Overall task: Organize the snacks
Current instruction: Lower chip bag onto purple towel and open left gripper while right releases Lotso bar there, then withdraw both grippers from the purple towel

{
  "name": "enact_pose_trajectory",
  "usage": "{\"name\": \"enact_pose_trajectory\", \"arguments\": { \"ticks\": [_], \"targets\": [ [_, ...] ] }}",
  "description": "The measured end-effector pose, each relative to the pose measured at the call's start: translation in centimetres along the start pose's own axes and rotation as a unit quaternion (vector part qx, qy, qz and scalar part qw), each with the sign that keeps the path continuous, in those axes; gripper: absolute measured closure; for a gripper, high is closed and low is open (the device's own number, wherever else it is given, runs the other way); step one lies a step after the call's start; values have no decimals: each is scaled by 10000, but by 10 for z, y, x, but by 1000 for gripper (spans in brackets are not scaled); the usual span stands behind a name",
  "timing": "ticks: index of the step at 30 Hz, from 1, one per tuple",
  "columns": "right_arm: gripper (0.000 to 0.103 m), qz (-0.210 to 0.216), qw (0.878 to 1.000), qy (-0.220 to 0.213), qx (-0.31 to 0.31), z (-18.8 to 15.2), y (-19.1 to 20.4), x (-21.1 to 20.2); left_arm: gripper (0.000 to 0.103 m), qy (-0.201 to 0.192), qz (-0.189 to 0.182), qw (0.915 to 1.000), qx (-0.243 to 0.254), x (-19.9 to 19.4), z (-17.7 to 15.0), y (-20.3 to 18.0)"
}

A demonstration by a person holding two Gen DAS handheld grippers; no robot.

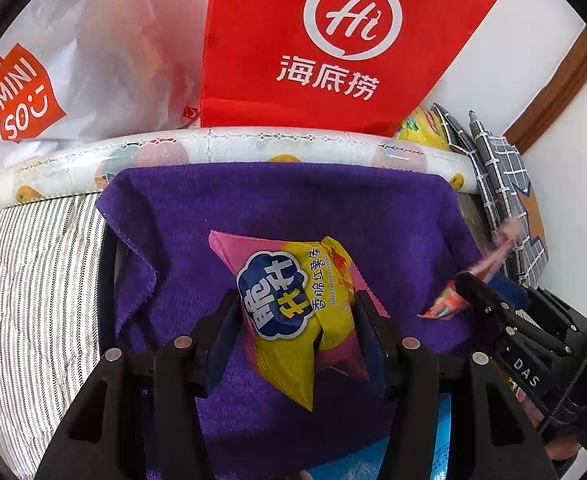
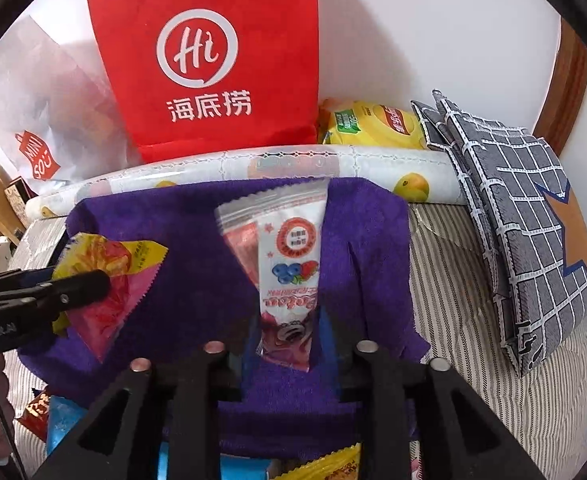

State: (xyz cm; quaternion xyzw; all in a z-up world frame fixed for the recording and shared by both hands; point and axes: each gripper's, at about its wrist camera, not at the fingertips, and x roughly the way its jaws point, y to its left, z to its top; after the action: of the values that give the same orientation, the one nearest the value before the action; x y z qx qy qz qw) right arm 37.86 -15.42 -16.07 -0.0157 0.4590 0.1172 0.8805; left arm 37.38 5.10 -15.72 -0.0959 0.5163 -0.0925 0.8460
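My left gripper [image 1: 297, 312] is shut on a yellow and pink sweet potato snack packet [image 1: 293, 300] and holds it above the purple towel [image 1: 277, 200]. The packet and left gripper also show in the right wrist view [image 2: 105, 276] at the left. My right gripper [image 2: 289, 332] is shut on a white and pink berry snack packet [image 2: 285, 256] over the same towel [image 2: 373, 248]. In the left wrist view the right gripper [image 1: 489, 284] sits at the right, with its packet blurred.
A red Haidilao bag [image 2: 213, 60] and a white Miniso bag [image 2: 41, 120] stand behind a rolled fruit-print sheet [image 2: 333, 164]. A yellow packet [image 2: 373, 124] and checked grey pouches [image 2: 525, 208] lie at the right. More snack packets [image 2: 325, 464] lie near the bottom edge on striped bedding [image 2: 473, 300].
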Motion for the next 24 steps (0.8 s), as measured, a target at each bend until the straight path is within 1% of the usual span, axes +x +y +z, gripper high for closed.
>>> {"name": "enact_pose_trajectory", "arguments": {
  "ticks": [1,2,3,4,5,7,9,14,20,24],
  "targets": [
    [60,-10,10000,-45,-14,0,1,-3,46,10,-13,10000,-2,-1,0,-1],
    [57,-23,10000,-92,-20,0,2,-7,43,30,-26,10000,-6,-2,0,-2],
    [50,-37,9999,-143,-22,0,2,-11,40,47,-34,10000,-10,-3,0,-2],
    [47,-41,9998,-190,-10,-1,2,-15,35,49,-55,10000,-16,-5,0,-3],
    [47,-26,9997,-232,5,-2,2,-19,31,13,-77,10000,-2,-9,0,-5],
    [47,8,9996,-269,34,-5,2,-28,27,-81,-83,9999,58,-18,-2,-8],
    [47,-14,9996,-278,44,-8,2,-37,25,-163,-79,9998,101,-29,-5,-12],
    [47,-193,9989,-425,7,-20,6,-64,25,-303,6,9995,71,-58,-16,-19],
    [47,-104,9976,-668,153,-40,8,-105,25,-590,143,9981,117,-93,-33,-34],
    [47,-127,9966,-795,203,-56,4,-130,25,-818,-12,9965,189,-120,-50,-46]
  ]
}}
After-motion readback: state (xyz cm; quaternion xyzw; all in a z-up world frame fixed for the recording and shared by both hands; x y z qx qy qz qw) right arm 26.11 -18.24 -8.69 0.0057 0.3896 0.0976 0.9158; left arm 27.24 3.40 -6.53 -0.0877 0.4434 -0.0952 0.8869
